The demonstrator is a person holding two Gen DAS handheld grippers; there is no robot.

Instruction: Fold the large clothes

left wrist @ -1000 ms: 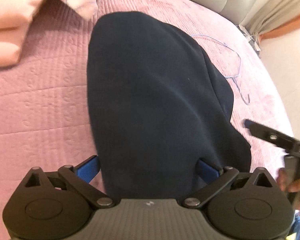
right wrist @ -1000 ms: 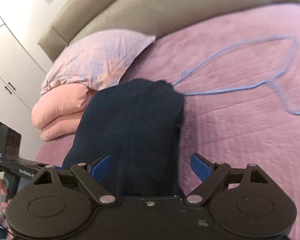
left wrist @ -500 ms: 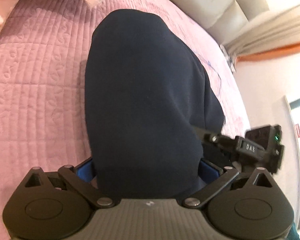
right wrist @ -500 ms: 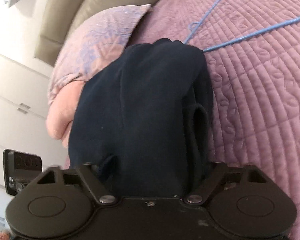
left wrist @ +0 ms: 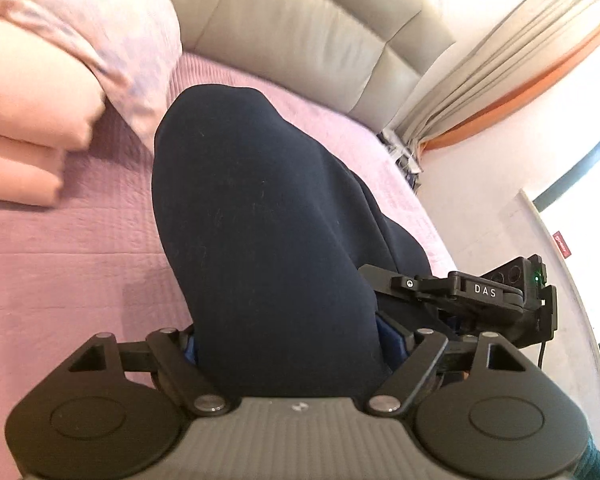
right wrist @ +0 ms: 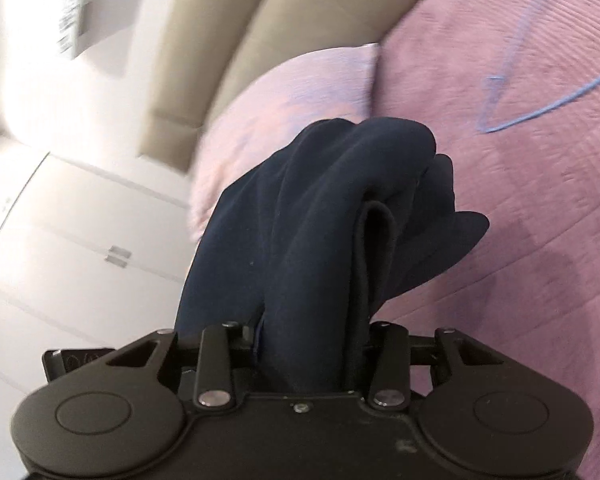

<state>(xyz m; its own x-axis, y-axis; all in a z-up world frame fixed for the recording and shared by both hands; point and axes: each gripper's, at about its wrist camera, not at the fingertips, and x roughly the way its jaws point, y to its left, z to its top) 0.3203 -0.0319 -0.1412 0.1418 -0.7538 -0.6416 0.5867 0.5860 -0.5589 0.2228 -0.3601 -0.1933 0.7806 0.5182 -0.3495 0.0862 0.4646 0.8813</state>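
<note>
A folded dark navy garment [left wrist: 260,220] is raised off the pink quilted bed [left wrist: 60,272]. My left gripper [left wrist: 290,354] is shut on its near edge, the cloth bulging out between the blue pads. My right gripper [right wrist: 312,344] is shut on the garment's other end [right wrist: 324,220], where bunched folds hang forward. The right gripper's body [left wrist: 480,296] shows at the right of the left wrist view, close beside the garment.
A pink pillow [left wrist: 100,40] and folded peach bedding [left wrist: 20,140] lie at the left by the beige padded headboard [left wrist: 300,28]. A blue wire hanger [right wrist: 540,96] lies on the bed at the right. Curtains [left wrist: 500,60] and white wardrobe doors [right wrist: 60,240] stand beyond.
Both grippers closed on the garment's near edge and lifted it off the bed. The views tilted up toward the headboard and wardrobe.
</note>
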